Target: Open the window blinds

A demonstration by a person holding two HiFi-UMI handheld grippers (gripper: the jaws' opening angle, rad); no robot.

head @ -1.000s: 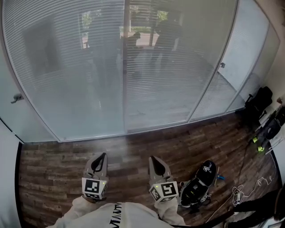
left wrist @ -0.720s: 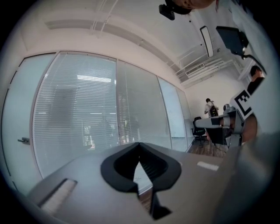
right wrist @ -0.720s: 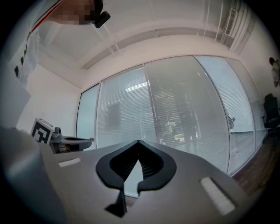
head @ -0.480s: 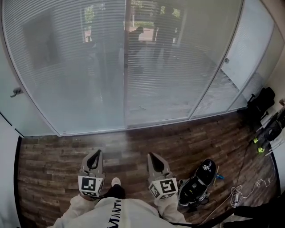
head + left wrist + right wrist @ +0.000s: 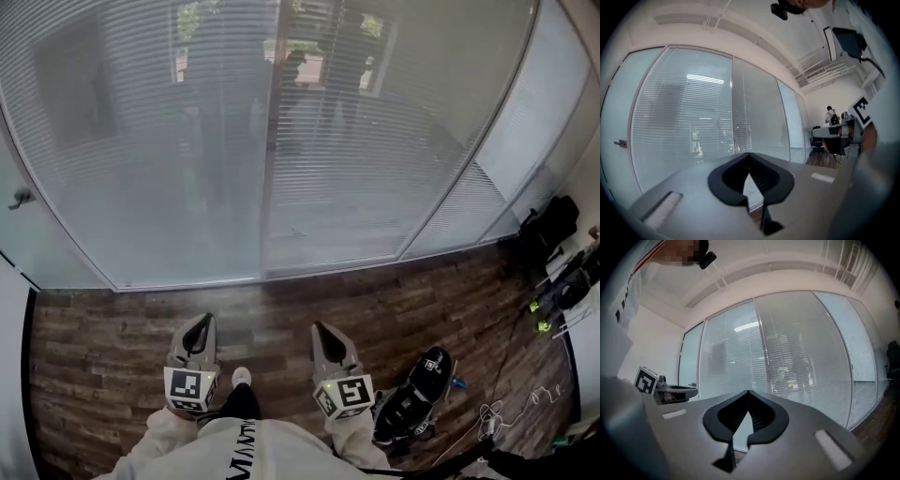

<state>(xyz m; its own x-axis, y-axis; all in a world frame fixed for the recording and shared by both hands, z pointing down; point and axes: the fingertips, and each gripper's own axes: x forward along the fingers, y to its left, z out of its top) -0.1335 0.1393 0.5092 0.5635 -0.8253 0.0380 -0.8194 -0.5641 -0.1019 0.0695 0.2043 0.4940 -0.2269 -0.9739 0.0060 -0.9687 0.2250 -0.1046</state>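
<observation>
The task looks unstarted. The pale grey horizontal-slat window blinds hang full length behind the tall glass panels on the far side of the dark wood plank floor, and only hazy shapes show through the slats. Nothing touches them. The left tongs and right tongs are held level and near the person, well apart from the glass. Each gripper view shows its own tips meeting with nothing between them, so both are closed and empty.

Left to do: reach the blinds, find their control and work it. I can't make out a cord, wand or knob in these views, so it may be hidden.

For writing, the black-and-white marker cube on the right tongs shows an E-like pattern. The white print on the person's pale top is cut off. The black bag at near right has a white logo too small to read.
</observation>
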